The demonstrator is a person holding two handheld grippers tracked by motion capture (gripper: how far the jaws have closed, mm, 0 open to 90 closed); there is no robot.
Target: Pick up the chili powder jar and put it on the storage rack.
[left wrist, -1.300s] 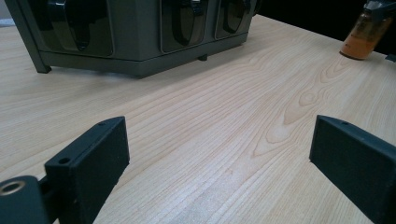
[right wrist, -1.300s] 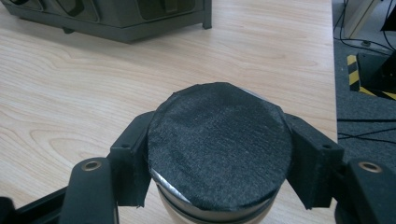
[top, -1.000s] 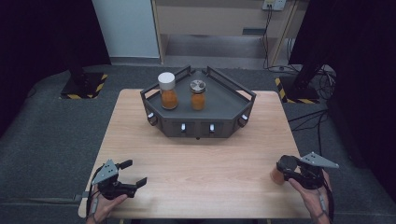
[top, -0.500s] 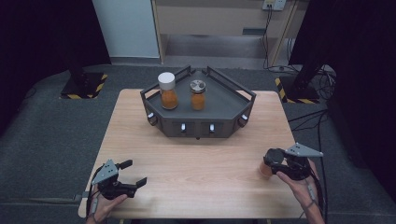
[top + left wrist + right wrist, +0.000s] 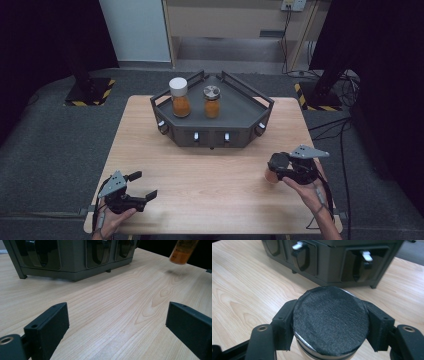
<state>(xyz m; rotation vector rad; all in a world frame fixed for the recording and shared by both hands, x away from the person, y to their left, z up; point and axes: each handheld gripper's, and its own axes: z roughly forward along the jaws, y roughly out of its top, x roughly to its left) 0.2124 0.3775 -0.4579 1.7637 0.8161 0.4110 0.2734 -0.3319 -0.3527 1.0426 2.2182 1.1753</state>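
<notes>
jar (image 5: 183,251) top cropped, contents perhaps orange powder

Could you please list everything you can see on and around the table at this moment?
Table: one, light wood, centre of the high view.
Tray stand: one, dark grey, angular, on the far half of the table.
Jars on the stand: two, orange contents; white-lidded jar at left, metal-lidded jar beside it.
Held jar: one, orange contents, black felt-like top, in the right gripper, lifted off the table.
Floor stands: two, black with yellow-striped bases, beyond the table.
Left gripper: black, open, near left corner.
Right gripper: black, shut on the held jar.
</notes>
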